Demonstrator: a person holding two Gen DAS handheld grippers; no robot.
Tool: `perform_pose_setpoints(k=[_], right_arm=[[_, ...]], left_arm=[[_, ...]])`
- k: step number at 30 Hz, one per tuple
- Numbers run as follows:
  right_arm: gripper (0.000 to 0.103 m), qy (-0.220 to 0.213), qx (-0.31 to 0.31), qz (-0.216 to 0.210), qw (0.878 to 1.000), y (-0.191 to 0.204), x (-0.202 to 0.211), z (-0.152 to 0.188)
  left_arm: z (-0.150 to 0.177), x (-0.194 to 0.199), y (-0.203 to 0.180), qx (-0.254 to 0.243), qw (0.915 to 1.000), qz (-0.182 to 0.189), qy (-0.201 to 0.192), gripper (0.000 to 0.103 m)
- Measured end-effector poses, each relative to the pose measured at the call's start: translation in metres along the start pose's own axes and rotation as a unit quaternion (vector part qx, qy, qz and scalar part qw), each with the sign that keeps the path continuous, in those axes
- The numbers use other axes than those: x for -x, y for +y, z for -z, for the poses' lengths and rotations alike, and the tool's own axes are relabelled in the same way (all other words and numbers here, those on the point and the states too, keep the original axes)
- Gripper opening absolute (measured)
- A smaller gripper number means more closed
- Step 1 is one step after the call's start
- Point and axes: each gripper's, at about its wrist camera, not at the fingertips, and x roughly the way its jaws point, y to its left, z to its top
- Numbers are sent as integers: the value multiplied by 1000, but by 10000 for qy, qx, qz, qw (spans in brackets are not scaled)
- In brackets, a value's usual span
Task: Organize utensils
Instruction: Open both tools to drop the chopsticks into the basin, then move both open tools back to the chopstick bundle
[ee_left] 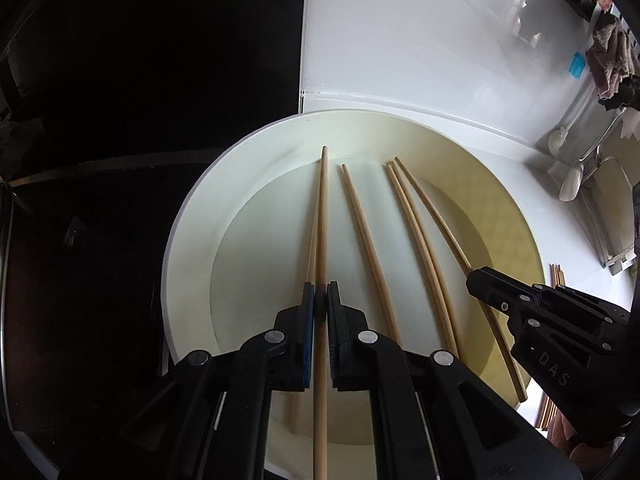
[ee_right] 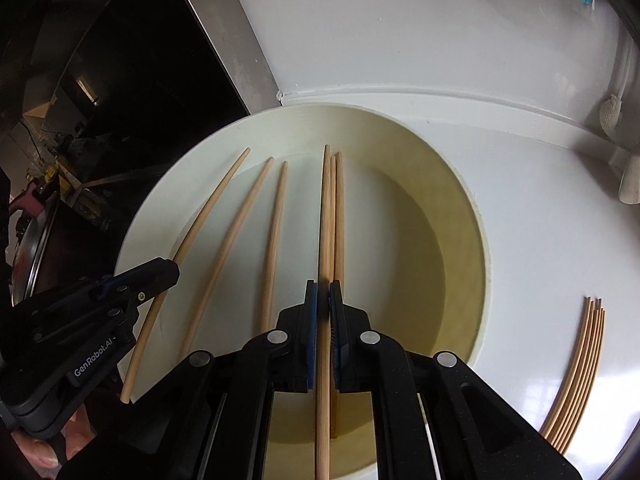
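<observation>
Already several chopsticks lie side by side in the tray on the white counter. Each gripper carries one more above it: the left gripper has its jaws clamped tight on a chopstick, and the right gripper likewise. I judge the sorting well begun but unfinished, since a bundle waits loose on the counter, just beside the tray. Both grippers crowd close over the tray; they risk knocking each other or the sticks laid there. A cloth hangs well clear.
</observation>
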Motion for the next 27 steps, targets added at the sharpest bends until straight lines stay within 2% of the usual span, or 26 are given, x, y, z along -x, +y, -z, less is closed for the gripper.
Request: perform_pose_setpoints(k=[10, 15, 18, 21, 22, 24, 27], right_arm=[[6, 437, -124, 133, 9989, -1, -32, -4], [7, 497, -152, 133, 9986, -3, -38, -6], [14, 482, -180, 60, 9987, -4, -37, -7], [16, 418, -180, 88, 9989, -4, -33, -7], [17, 395, -184, 88, 9990, -5, -30, -6], [21, 333, -194, 83, 9992, -7, -24, -4], [26, 249, -196, 87, 9995, -9, -13, 0]], left_arm=[[-3, -35, -1, 6, 9991, 29, 425, 7], [-3, -42, 6, 110, 9984, 55, 545, 7], [-4, -43, 7, 118, 9981, -75, 593, 8], [-5, -37, 6, 65, 9981, -248, 564, 9], [-5, -35, 6, 57, 9982, -266, 538, 13], [-5, -31, 8, 82, 9984, -286, 489, 37], [-4, -22, 13, 136, 9988, -297, 361, 53]])
